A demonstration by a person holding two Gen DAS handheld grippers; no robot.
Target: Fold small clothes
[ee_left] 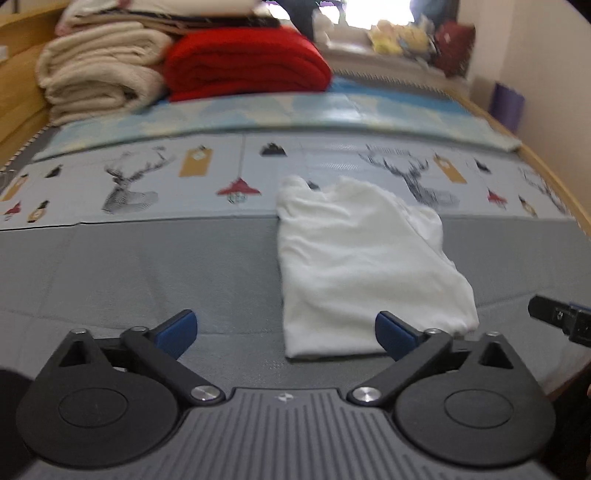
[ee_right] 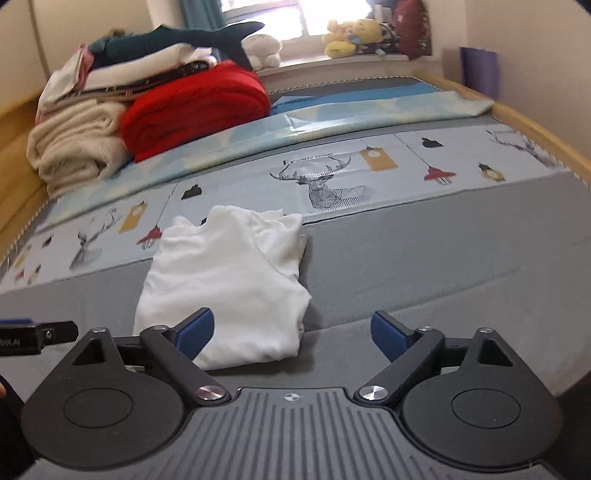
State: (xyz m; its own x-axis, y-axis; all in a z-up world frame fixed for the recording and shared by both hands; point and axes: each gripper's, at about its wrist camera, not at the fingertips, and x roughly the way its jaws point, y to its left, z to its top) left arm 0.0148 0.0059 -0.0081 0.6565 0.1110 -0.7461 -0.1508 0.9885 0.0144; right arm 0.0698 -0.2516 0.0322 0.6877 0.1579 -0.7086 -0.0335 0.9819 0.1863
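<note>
A small white garment point(ee_left: 365, 266) lies folded into a narrow stack on the grey bed cover point(ee_left: 147, 266), its far end on a deer-print sheet point(ee_left: 147, 184). My left gripper point(ee_left: 286, 334) is open and empty, hovering just short of the garment's near edge. My right gripper point(ee_right: 293, 334) is open and empty, near the garment's point(ee_right: 225, 284) near right corner. The right gripper's body shows at the right edge of the left wrist view point(ee_left: 561, 317). The left gripper's body shows at the left edge of the right wrist view point(ee_right: 33, 334).
Folded cream blankets point(ee_right: 74, 147), a red blanket point(ee_right: 192, 107) and more stacked cloth sit at the bed's far left. A light blue cover point(ee_right: 332, 118) lies across the back. Plush toys point(ee_right: 351, 35) line the window sill. A wooden bed frame point(ee_right: 535, 129) runs along the right.
</note>
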